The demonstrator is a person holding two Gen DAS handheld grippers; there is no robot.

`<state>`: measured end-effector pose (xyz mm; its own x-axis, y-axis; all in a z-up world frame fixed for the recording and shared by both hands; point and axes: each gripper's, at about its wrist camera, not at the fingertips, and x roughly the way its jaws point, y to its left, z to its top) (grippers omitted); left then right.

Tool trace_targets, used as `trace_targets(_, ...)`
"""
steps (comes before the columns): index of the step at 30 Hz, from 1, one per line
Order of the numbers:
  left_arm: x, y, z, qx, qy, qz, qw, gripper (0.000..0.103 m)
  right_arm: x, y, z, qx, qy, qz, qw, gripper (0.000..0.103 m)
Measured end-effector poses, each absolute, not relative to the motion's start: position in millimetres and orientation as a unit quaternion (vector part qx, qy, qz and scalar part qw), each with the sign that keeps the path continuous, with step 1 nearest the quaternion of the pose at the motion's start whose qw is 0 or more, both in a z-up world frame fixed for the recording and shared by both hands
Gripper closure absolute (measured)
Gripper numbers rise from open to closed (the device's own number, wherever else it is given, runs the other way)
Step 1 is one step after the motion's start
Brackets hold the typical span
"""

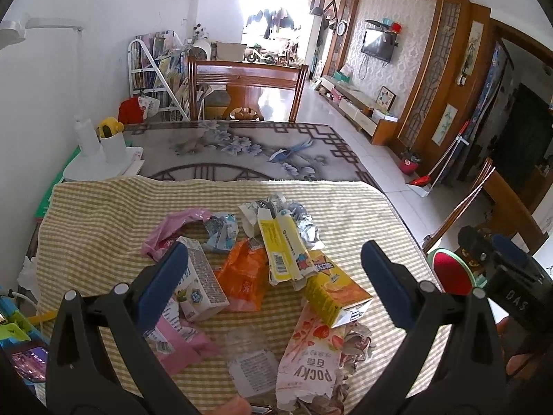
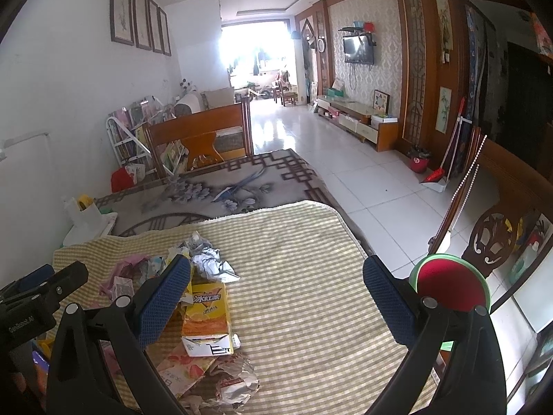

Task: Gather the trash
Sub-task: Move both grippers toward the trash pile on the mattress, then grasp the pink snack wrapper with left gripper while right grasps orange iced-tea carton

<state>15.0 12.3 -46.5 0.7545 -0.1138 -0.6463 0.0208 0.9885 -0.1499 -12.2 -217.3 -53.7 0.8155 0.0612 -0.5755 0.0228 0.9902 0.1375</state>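
On checked cloth (image 1: pixel 103 214), trash heap (image 1: pixel 262 276) is spread at centre. Left gripper (image 1: pixel 274 266) is held wide open over heap, nothing gripped. Right gripper (image 2: pixel 276 282) is spread wide, empty, yellow carton (image 2: pixel 207 318) at 7 o'clock beside left finger. Red-topped bin (image 2: pixel 449 285) is seen at 3 o'clock, off table edge.

A heap of trash lies on the near part of the checked cloth (image 1: pixel 103 214): a yellow drink carton (image 1: pixel 333 294) on its side, an orange wrapper (image 1: pixel 242 273), a pink Pocky packet (image 1: pixel 307 356). A small white carton (image 1: pixel 202 283) lies at the left, and crumpled paper (image 1: pixel 304 221) at the far side.
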Motion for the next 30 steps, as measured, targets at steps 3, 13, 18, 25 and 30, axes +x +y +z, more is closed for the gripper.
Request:
trace_targets(3, 15.7, 13.3, -49.1, -0.063, 0.353, -0.021, 0.933, 0.005, -11.3, -217.0, -56.3, 0.068, 0.308, 0.012, 0.949, 0.007)
trace_targets(13, 11.9, 52.3, -80.0, -0.056, 0.354, 0.023, 0.933, 0.005, -6.1, -210.2, -67.5, 0.058, 0.329, 0.023, 0.942, 0.007)
trace_targets(18, 2.3, 90.8, -116.1, -0.063, 0.405, 0.053, 0.91, 0.005, -2.0, -205.5, -77.5, 0.052, 0.35, 0.036, 0.935, 0.007)
trace_targets(25, 0.6, 126.6, -167.9, -0.133, 0.486, 0.096, 0.858, 0.005, 12.8, -189.2, -92.4, 0.045, 0.386, 0.06, 0.919, 0.007)
trace_targets(30, 14.2, 138.4, -183.3, -0.216, 0.501, 0.061, 0.836, 0.005, 20.6, -178.2, -99.1, 0.033, 0.398, 0.074, 0.914, 0.007)
